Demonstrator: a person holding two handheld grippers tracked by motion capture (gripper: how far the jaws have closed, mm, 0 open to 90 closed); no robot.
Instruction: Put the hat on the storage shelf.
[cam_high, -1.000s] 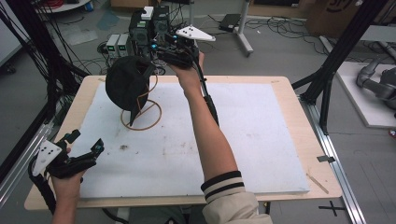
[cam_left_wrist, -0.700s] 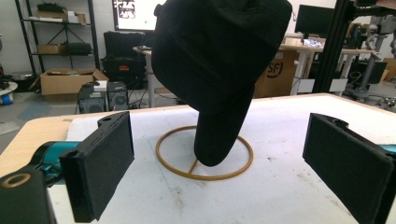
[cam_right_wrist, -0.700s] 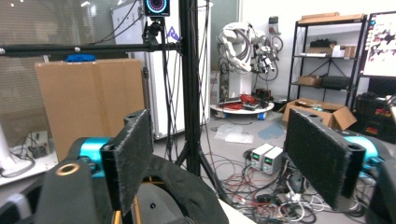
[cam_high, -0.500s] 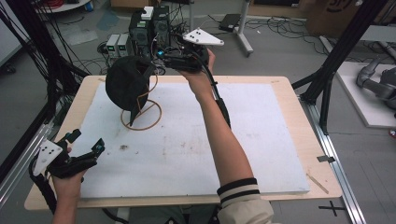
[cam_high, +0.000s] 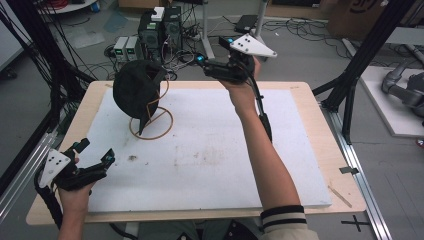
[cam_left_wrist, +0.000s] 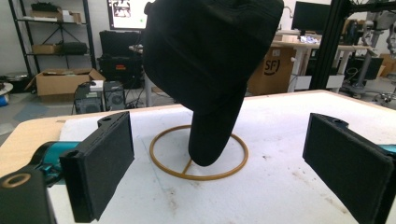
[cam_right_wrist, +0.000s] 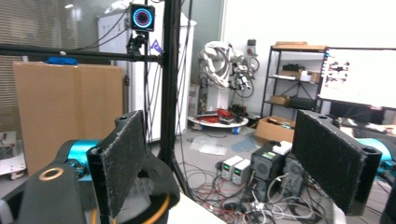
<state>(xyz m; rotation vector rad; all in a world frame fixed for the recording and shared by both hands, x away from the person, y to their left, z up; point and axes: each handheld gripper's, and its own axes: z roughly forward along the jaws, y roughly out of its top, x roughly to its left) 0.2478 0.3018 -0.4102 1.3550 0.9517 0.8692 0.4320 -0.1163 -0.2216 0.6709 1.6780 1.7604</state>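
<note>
Your black cap already hangs on the wire stand, which sits on the counter at about ten o'clock from the middle of the white mat, in the high view. The cap covers the top of the stand, tilted, with its brim pointing down toward the round base ring. Judging from that, the hanging itself looks done, and what is left is mostly clearing away and perhaps a check that the cap sits steady.

Your right tongs are raised past the far edge of the counter, at about twelve o'clock, just to the right of the cap and apart from it. In the right gripper view the jaws stand wide and released, with nothing between them; the cap's edge and the stand's wire sit low at seven o'clock in that view.

Your left tongs rest low at the near left corner, about eight o'clock, well apart from the stand. They too are released and empty, and the left gripper view looks straight at the cap and ring between the spread jaws.
</note>
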